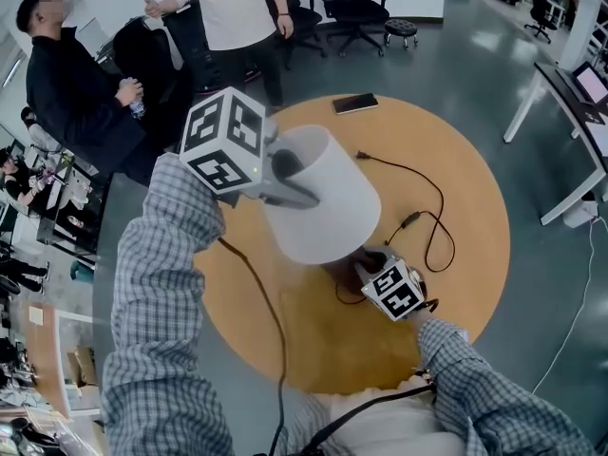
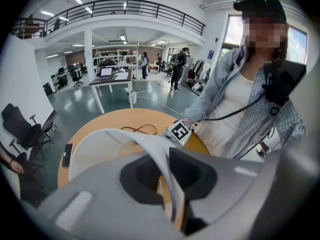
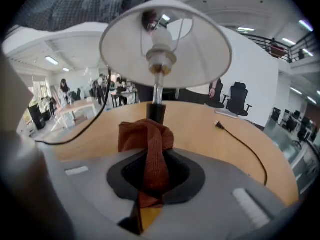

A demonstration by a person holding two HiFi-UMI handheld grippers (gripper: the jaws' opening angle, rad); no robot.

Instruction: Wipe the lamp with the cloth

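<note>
Our right gripper (image 3: 150, 181) had its jaws closed tight on the rust-red cloth (image 3: 148, 144). The cloth's bunched free end stood up past the tips, just in front of the dark lower stem (image 3: 155, 113) of the lamp (image 3: 160, 59). Our left gripper (image 2: 167, 184) was pinched shut on the thin wall of the white shade (image 1: 328, 202) at its upper rim, one jaw inside and one outside.

The lamp stood near the middle of the round wooden table (image 1: 475, 217). Its cord (image 1: 429, 226) trailed off to the right, and a phone (image 1: 355, 104) lay at the far edge.

We judged the cloth soft and limp, best gripped near its middle with a wad left free for rubbing. The shade looked light, thin and easily dented, and the bulb (image 3: 159, 36) fragile. We thought a gentle hold at the rim and light strokes along the stem would suit.
</note>
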